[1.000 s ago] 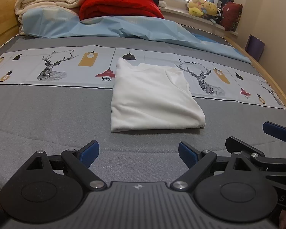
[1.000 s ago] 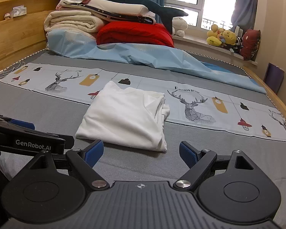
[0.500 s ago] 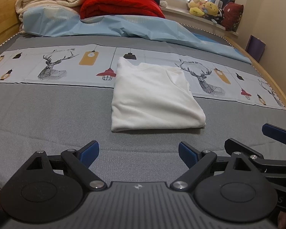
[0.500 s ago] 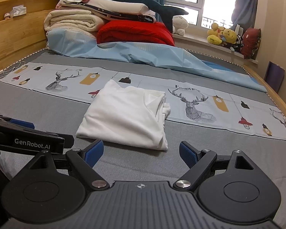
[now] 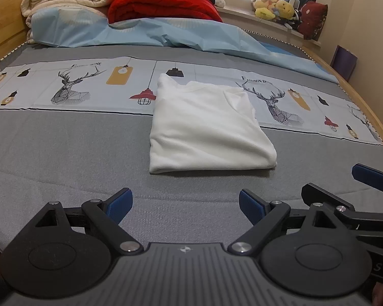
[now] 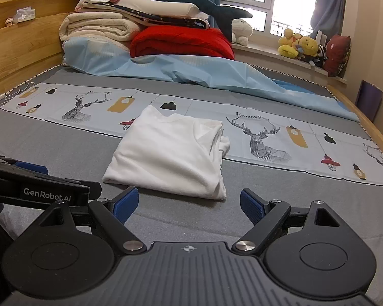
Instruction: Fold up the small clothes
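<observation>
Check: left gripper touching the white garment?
Apart. The left wrist view shows a strip of bare grey bedcover between the open left gripper and the folded white garment.

I see the bed [image 5: 63, 158] spread with a grey cover and crossed by a pale printed band [image 5: 94, 84] of deer and lamps. Ahead of my open fingers, centred between them, a folded white garment [image 5: 204, 127] lies flat, half on the grey, half on the band. Well beyond the fingertips a light blue sheet [image 6: 191, 72] lies rumpled across the far end, with a red blanket [image 6: 181, 42] and cream folded blankets [image 6: 97, 29] stacked behind it.
</observation>
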`<state>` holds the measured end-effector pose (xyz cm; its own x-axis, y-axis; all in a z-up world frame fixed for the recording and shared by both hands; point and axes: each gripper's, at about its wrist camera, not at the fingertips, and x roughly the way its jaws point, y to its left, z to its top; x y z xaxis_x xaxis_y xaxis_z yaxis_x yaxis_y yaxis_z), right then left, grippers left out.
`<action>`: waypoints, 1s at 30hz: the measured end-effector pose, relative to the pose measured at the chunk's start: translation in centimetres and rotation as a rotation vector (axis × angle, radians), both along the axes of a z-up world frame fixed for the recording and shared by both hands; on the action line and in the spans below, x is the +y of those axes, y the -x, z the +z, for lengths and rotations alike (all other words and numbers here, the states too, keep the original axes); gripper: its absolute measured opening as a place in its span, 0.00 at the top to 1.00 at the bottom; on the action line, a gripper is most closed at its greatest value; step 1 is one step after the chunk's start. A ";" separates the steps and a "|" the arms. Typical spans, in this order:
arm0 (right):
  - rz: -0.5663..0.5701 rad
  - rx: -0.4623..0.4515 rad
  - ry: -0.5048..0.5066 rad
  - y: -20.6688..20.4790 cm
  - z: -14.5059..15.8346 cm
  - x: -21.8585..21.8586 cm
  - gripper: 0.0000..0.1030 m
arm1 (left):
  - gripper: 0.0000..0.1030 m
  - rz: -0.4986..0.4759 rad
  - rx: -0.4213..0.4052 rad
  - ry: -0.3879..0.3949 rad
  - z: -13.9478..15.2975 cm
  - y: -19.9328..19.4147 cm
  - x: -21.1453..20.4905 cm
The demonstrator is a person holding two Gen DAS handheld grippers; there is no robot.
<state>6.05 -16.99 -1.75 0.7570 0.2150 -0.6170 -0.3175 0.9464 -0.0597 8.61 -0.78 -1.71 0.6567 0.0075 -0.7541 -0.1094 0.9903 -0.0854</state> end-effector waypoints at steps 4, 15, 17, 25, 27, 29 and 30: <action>0.000 0.002 0.000 0.0 0.0 0.0 0.15 | 0.10 0.000 0.000 0.000 0.0 0.0 0.0; -0.002 0.010 -0.006 0.0 -0.4 0.0 0.15 | 0.10 0.005 0.006 0.003 -0.3 0.1 0.0; -0.002 0.011 -0.006 0.0 -0.3 0.0 0.15 | 0.10 0.005 0.006 0.003 -0.3 0.1 0.0; -0.001 0.011 -0.006 -0.1 -0.3 -0.1 0.15 | 0.10 0.004 0.005 0.003 -0.3 0.1 0.1; -0.001 0.012 -0.006 -0.2 -0.3 -0.1 0.15 | 0.10 0.003 0.005 0.003 -0.3 0.1 0.1; -0.001 0.012 -0.006 -0.1 -0.3 -0.1 0.15 | 0.10 0.003 0.005 0.003 -0.3 0.1 0.1; 0.000 0.012 -0.006 -0.2 -0.3 -0.1 0.15 | 0.10 0.003 0.004 0.002 -0.3 0.1 0.1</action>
